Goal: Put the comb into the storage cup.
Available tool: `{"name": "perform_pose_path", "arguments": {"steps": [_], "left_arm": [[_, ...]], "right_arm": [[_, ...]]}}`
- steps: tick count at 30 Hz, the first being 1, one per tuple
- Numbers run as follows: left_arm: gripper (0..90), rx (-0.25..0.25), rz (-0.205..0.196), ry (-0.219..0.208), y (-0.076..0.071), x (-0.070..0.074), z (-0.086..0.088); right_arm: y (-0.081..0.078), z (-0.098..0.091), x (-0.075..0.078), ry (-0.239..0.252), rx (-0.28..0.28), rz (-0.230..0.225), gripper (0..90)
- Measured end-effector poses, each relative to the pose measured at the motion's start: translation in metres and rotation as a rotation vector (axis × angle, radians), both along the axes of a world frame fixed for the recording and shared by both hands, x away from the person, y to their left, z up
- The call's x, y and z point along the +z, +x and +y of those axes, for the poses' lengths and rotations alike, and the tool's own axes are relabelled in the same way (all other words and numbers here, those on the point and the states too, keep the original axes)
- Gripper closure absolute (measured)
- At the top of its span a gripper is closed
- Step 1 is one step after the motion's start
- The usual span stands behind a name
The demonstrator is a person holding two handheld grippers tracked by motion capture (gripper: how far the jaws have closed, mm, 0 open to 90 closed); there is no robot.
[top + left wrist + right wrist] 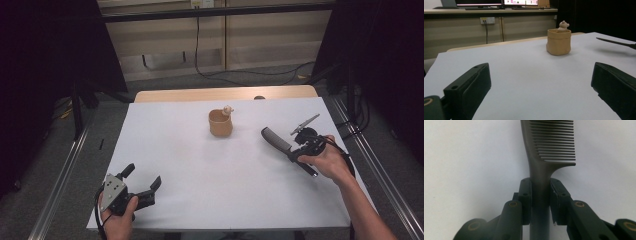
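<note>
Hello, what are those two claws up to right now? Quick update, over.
Right claw shut on comb handle. Left claw open, empty, low over table. Tan pot with bear mid-table, path clear.

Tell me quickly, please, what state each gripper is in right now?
Left gripper: open, holding nothing, low over the table.
Right gripper: closed on the comb, gripping its handle.

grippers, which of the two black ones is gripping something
The right gripper: its jaws clamp the handle of the dark grey plastic comb. The left gripper is open over bare white table.
</note>
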State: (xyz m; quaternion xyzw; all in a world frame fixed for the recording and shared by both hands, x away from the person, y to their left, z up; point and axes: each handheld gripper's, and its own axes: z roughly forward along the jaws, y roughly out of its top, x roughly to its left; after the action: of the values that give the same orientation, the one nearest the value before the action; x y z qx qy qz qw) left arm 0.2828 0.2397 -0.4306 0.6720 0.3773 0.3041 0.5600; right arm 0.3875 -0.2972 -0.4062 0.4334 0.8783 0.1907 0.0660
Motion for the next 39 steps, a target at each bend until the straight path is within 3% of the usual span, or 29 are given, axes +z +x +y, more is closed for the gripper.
{"name": "perform_pose_path", "arguments": {"steps": [11, 17, 19, 26, 35, 39], "left_arm": [[2.8, 0.002, -0.004, -0.015, 0.000, 0.000, -0.001], [2.8, -0.002, -0.002, -0.007, 0.000, 0.000, -0.001], [2.8, -0.003, -0.001, -0.007, 0.000, 0.000, -0.001], [2.8, 0.001, 0.000, -0.003, 0.001, 0.000, 0.001], [2.8, -0.001, 0.003, -0.006, 0.001, 0.000, 0.000], [2.8, -0.004, -0.005, -0.011, 0.000, 0.001, 0.000]], "right_arm": [[-0.006, 0.002, 0.001, 0.074, -0.026, -0.076, 72.9], [-0.012, 0.001, -0.002, 0.149, -0.054, -0.125, 72.9], [-0.013, -0.001, -0.002, 0.157, -0.062, -0.145, 72.9], [-0.017, -0.011, -0.002, 0.259, -0.132, -0.220, 72.9], [-0.019, -0.010, 0.000, 0.327, -0.133, -0.328, 72.9], [-0.020, -0.011, 0.002, 0.374, -0.166, -0.371, 72.9]]}}
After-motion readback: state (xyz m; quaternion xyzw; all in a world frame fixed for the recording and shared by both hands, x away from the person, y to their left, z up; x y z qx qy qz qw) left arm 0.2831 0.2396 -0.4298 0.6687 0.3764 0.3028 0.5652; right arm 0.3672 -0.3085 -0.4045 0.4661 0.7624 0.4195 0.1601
